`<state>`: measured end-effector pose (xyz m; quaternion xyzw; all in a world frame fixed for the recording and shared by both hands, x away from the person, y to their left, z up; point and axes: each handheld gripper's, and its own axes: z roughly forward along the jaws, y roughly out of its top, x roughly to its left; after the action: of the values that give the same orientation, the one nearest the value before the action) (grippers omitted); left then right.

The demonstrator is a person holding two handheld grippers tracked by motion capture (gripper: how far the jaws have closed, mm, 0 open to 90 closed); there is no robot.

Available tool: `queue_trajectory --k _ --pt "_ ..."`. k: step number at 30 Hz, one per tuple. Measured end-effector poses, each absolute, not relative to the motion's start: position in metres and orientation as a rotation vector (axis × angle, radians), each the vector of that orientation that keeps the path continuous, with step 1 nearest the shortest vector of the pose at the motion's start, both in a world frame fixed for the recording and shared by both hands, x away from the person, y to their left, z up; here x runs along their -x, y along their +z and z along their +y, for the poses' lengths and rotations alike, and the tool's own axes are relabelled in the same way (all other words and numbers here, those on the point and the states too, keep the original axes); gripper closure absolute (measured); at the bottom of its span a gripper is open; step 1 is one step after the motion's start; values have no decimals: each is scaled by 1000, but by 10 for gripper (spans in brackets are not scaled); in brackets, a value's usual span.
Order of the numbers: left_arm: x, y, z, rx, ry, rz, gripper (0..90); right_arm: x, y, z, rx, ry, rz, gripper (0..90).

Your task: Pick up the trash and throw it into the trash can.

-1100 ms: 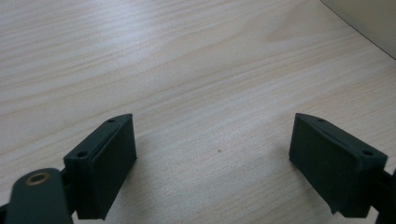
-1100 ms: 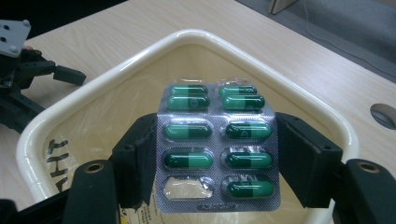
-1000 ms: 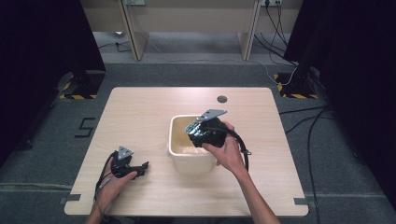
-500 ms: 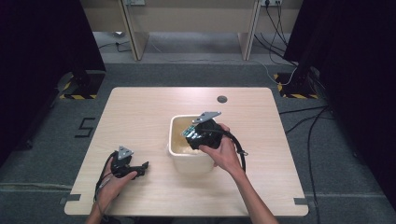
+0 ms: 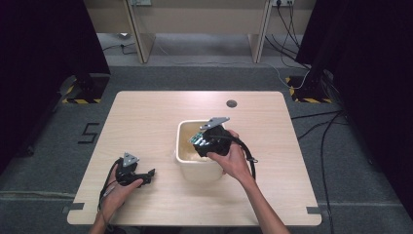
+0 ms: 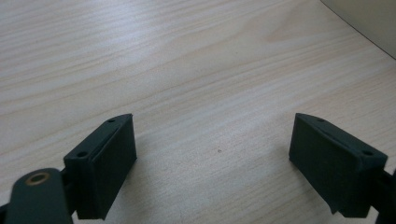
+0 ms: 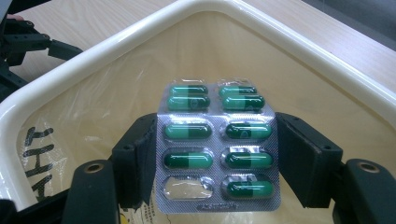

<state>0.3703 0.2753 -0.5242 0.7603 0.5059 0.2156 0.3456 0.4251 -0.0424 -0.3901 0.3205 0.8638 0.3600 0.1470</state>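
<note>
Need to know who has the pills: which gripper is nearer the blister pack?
Right. The right gripper is clamped on the blister pack over the bin; the left gripper sits open on the table, left of the bin.

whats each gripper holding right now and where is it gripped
The right gripper holds a blister pack of green capsules, clamped by its two long side edges, over the cream bin. The left gripper holds nothing; its jaws stand open above the bare table.
</note>
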Motion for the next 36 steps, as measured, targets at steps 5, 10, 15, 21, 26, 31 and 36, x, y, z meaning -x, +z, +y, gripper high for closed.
queue_trajectory --k 5,10,15,21,26,31,36 --pt "-370 -524 275 -1973 560 1313 138 -425 -391 -43 -922 1062 2462 244" --pt "-370 -524 275 -1973 560 1313 138 -421 -386 -46 -898 1104 2426 209" --pt "-370 -524 275 -1973 560 1313 138 -418 -378 -53 -897 1155 2387 225" --pt "-370 -524 275 -1974 560 1313 138 -414 -367 -70 -926 1192 2340 234" --pt "-370 -524 276 -1977 559 1312 138 -410 -363 -84 -945 1199 2310 235" --pt "-370 -524 275 -1975 559 1313 138 -406 -358 -96 -957 1206 2280 237" --pt "-370 -524 275 -1974 559 1313 138 -399 -357 -108 -971 1211 2255 237"
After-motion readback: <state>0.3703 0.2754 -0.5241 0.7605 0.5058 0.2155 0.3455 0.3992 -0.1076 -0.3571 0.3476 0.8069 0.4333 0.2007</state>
